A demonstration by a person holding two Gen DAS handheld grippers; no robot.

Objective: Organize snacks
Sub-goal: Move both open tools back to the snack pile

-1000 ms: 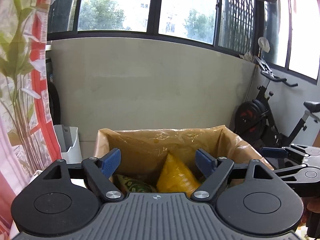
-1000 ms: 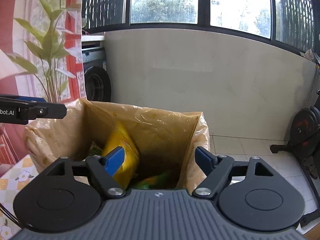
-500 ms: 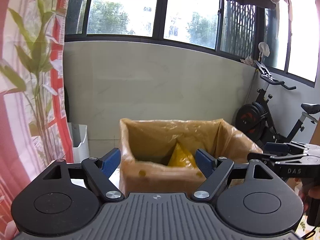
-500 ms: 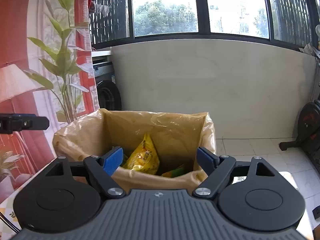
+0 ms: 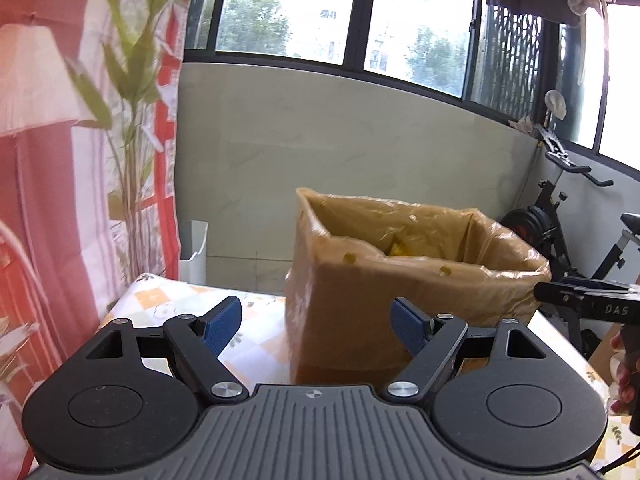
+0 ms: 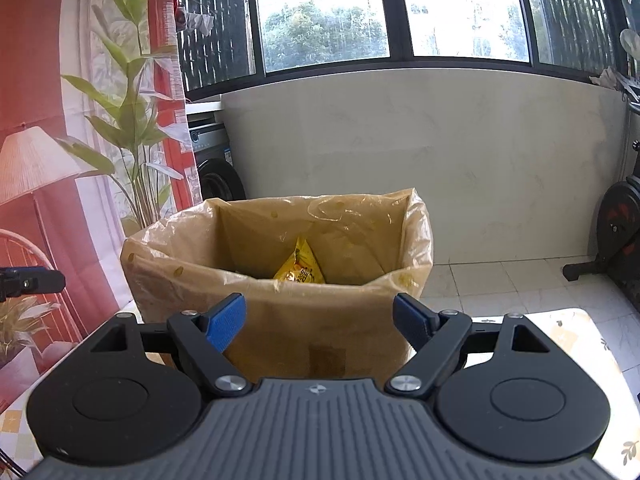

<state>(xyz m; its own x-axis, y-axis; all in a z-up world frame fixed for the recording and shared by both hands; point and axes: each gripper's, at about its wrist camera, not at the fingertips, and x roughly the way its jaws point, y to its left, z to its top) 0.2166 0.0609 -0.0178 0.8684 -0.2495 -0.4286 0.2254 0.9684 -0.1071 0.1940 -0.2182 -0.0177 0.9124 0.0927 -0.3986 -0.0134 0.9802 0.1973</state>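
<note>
Brown cardboard box lined with clear plastic (image 5: 400,280) sits at one o'clock from the wide-open, empty left gripper (image 5: 318,322). Right wrist view: yellow snack packet (image 6: 300,266) stands inside, twelve o'clock from the nearer, empty, spread right gripper (image 6: 320,322).

yellow snack packet (image 6: 300,267) | upright, tip up | inside bag-lined cardboard box (image 6: 276,320) on table
</note>
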